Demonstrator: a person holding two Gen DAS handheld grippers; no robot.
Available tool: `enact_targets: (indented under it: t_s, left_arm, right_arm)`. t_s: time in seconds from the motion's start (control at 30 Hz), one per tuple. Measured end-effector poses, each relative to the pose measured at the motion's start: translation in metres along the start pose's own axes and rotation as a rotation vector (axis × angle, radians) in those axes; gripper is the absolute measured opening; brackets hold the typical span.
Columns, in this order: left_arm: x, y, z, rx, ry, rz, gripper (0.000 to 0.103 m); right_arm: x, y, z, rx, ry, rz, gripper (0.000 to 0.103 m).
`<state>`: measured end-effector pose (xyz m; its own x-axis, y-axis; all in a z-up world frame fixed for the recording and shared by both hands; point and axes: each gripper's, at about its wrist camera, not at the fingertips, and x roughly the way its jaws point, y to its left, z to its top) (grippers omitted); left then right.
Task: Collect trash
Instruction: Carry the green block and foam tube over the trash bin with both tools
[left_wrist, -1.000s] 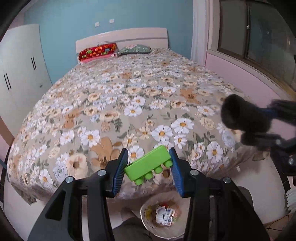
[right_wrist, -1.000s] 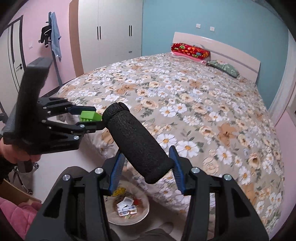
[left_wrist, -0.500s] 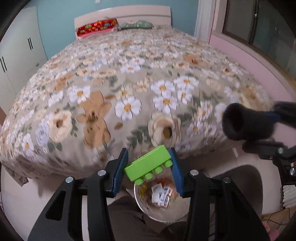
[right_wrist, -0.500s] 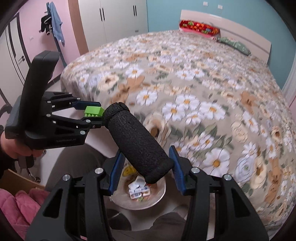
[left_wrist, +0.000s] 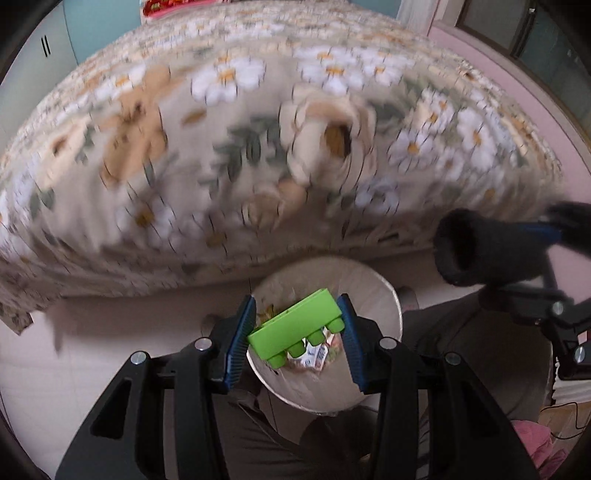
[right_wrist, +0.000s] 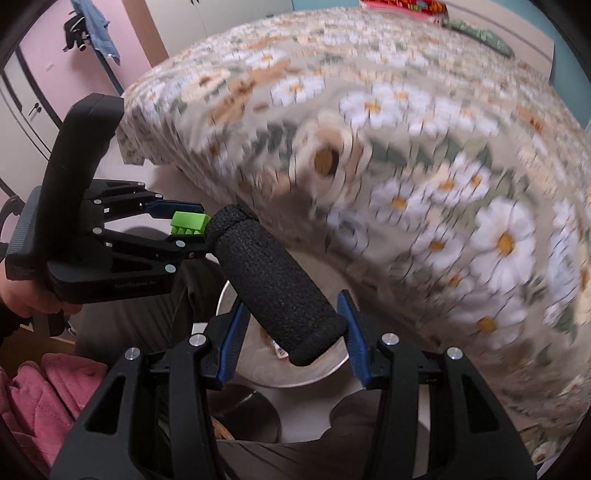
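My left gripper (left_wrist: 297, 332) is shut on a green toy brick (left_wrist: 295, 330), studs facing down, right above a round white trash bin (left_wrist: 380, 291) with wrappers inside. My right gripper (right_wrist: 291, 332) is shut on a black foam cylinder (right_wrist: 275, 284) that sticks up and to the left, over the same bin (right_wrist: 332, 363). In the right wrist view the left gripper (right_wrist: 186, 225) with the green brick (right_wrist: 189, 222) sits just left of the cylinder's far end. The cylinder (left_wrist: 476, 251) shows at the right of the left wrist view.
A bed with a floral cover (left_wrist: 258, 140) rises just behind the bin. A person's dark-trousered legs (left_wrist: 266, 439) stand by the bin. Pink fabric (right_wrist: 40, 395) lies at the lower left, and a hand (right_wrist: 26, 301) holds the left gripper.
Both grippers have dropped and tipped downward, from above the bed to just over the bin, which now looks much larger. Each still holds its object.
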<state>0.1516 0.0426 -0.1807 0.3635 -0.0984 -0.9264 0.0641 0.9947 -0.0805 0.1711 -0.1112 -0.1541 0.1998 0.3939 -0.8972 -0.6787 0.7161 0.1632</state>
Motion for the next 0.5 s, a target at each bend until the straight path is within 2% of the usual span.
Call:
enact_targets:
  t_s: [0.5]
  left_arm:
    - [0.095,0.009,-0.034,-0.087,0.189,-0.032,0.047]
  right_arm:
    - [0.113,-0.014,-0.04,0.14,0.198,0.087,0.05]
